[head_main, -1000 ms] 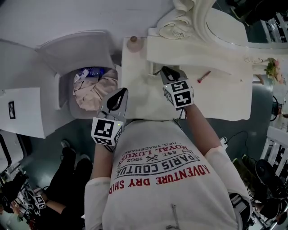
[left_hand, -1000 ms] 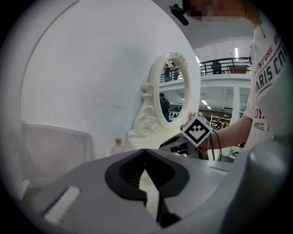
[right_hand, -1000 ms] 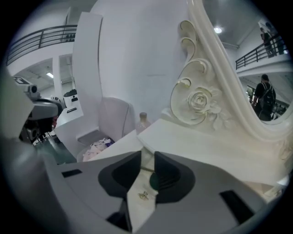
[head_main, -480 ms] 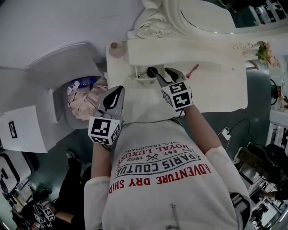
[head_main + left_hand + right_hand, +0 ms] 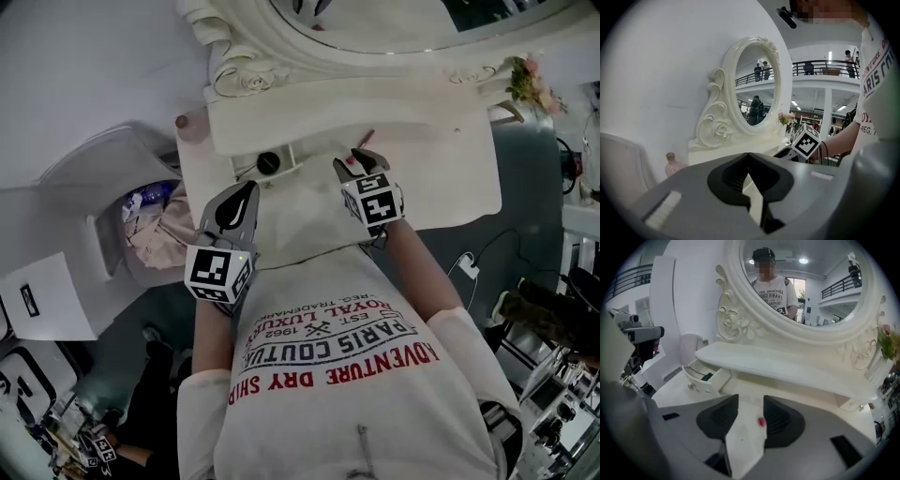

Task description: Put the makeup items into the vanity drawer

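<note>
Makeup is what this job is about, and a small red makeup stick (image 5: 761, 422) is sitting right between the jaws of the right gripper (image 5: 750, 399). Those jaws are standing a bit apart. The red end is lying close against the right one, with a gap on the other side, so it is not looking pinched yet. The left gripper (image 5: 251, 187) is hanging just in front of the person's shirt, its jaws closed tip to tip with nothing in them.

A little further off, to the left, the small vanity drawer (image 5: 701, 380) is standing pulled out under the shelf, and one dark thing (image 5: 708, 377) is already lying inside. Beyond it, a pink bottle (image 5: 671, 161) is standing at the table's far left corner, and the big round mirror (image 5: 801, 282) is rising at the back.

I am thinking the stick could slip — it is thin, and if the jaws are closing on only its tip, it may roll away or tip out on the way. The drawer is small too, so poor aim could be dropping it on the table instead.
</note>
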